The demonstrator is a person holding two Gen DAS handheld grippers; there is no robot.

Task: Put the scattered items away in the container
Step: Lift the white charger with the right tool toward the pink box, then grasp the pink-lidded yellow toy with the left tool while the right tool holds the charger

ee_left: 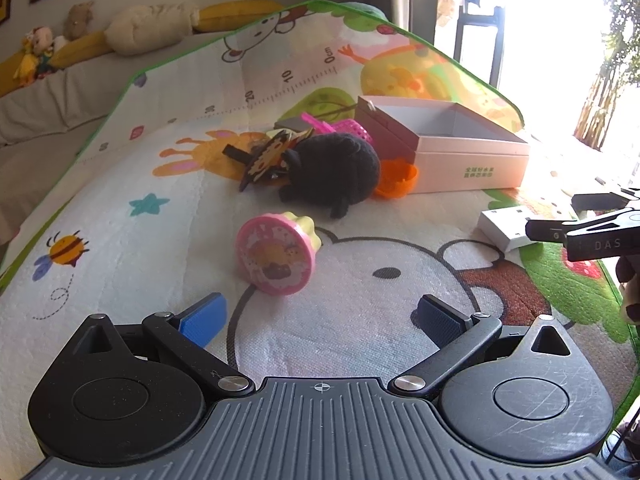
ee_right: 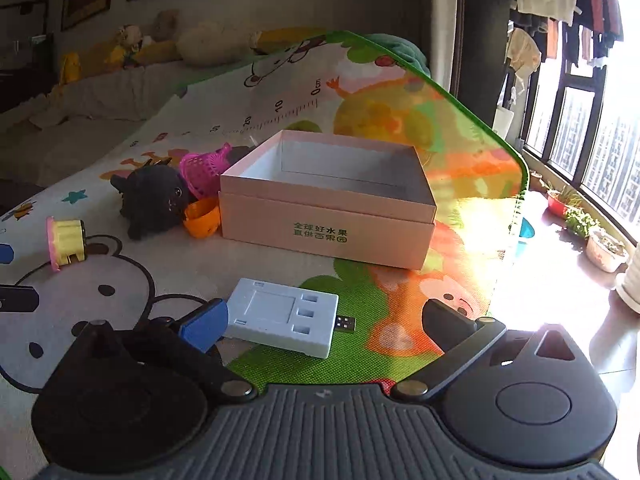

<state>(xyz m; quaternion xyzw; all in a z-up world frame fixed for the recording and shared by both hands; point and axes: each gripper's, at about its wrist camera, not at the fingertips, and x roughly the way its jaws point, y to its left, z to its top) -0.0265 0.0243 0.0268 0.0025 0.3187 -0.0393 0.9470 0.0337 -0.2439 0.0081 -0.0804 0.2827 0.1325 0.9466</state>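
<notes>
An open pink box (ee_right: 326, 216) (ee_left: 460, 148) stands on the play mat with nothing visible inside. Left of it lie a black plush toy (ee_left: 332, 172) (ee_right: 152, 200), an orange cup (ee_left: 396, 178) (ee_right: 202, 218), a pink mesh basket (ee_left: 352, 126) (ee_right: 204, 170) and a flat cartoon cut-out (ee_left: 268, 156). A pink and yellow round toy (ee_left: 276, 254) (ee_right: 66, 242) lies on its side just beyond my open left gripper (ee_left: 322, 320). A white flat USB device (ee_right: 282, 322) (ee_left: 504, 230) lies between the wide-open fingers of my right gripper (ee_right: 324, 322), untouched by the pads.
The play mat (ee_left: 120, 240) covers a raised surface with a green edge. Cushions and soft toys (ee_left: 148, 28) line the back wall. To the right the mat ends at a sunlit floor with plant pots (ee_right: 604, 248) by the window.
</notes>
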